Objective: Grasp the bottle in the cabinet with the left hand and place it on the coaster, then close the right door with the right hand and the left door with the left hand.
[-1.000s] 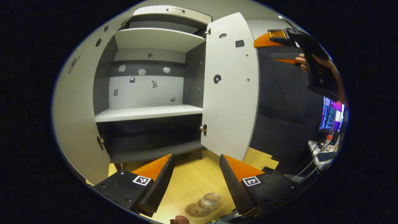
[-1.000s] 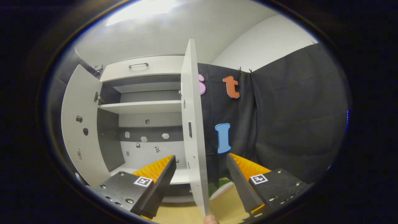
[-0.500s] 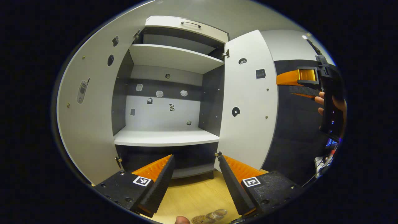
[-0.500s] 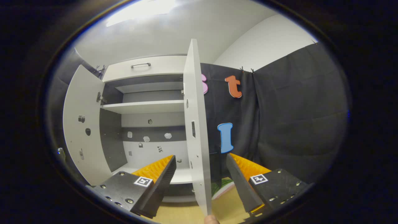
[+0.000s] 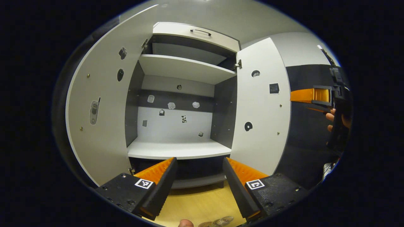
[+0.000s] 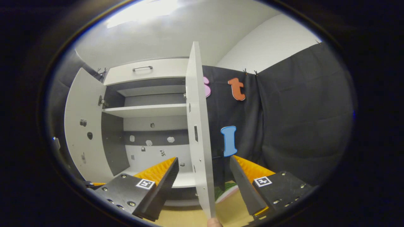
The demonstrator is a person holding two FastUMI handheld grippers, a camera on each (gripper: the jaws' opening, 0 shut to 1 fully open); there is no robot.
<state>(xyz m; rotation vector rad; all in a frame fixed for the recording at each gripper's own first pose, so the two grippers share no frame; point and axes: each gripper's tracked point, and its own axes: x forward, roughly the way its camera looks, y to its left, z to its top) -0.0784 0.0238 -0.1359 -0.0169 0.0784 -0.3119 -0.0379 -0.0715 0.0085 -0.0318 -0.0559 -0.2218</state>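
With the bottle (image 5: 222, 220) already down on the coaster (image 5: 205, 224) at the bottom edge of the left gripper view, on the counter (image 5: 202, 205) near my left claw (image 5: 199, 186), the step in hand, as I judge it, is closing the right door (image 6: 198, 132). That door stands edge-on between the fingers of my right claw (image 6: 204, 186), its long axis upright, its free edge toward me and slightly left of the claw's midline; the right claw is plainly the nearer one, and whether it touches the panel I cannot tell. Both claws are released, fingers spread, holding nothing. Seen from the left gripper view, the right claw (image 5: 318, 97) and the hand (image 5: 331, 121) holding it sit to the outer side of the door (image 5: 260, 110), so a push toward the cabinet (image 5: 180, 148) should swing it shut. The left door (image 5: 101, 119) stays wide open. Compared with a second ago, the left gripper view has tilted upward, so the bottle and coaster have slid to its lower rim, while the right gripper view has barely shifted.
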